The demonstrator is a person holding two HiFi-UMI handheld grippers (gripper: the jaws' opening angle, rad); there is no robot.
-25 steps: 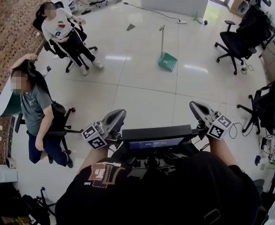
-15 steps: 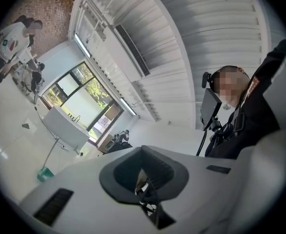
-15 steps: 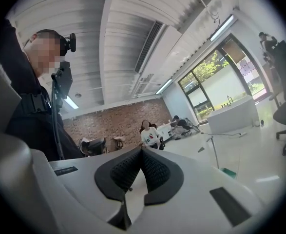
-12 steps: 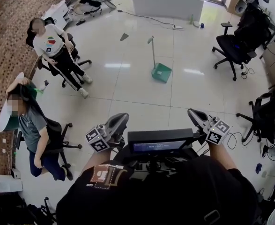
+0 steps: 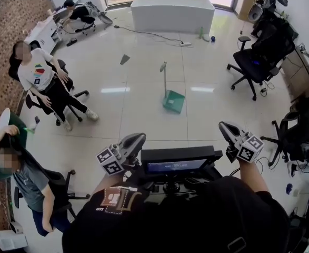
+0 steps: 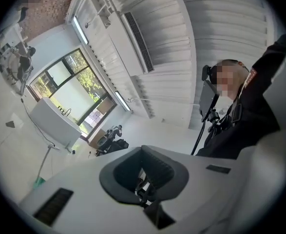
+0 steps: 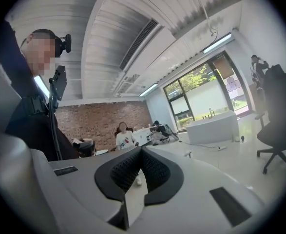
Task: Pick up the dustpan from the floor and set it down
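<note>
The dustpan (image 5: 173,100) is green, with a pale grey stick. Around it the floor (image 5: 143,120) is glossy white, in large tiles with thin grey joints. Far left of the dustpan I see a red-brown brick wall (image 5: 7,15), behind it a white counter (image 5: 172,12), and to its right black office chairs (image 5: 251,62). Left of the dustpan, one person (image 5: 38,75) wears a white shirt with a red and green print and black trousers. Below the dustpan, the left gripper (image 5: 138,137) and right gripper (image 5: 223,126) are grey, and their cubes (image 5: 110,161) carry black-and-white square markers.
</note>
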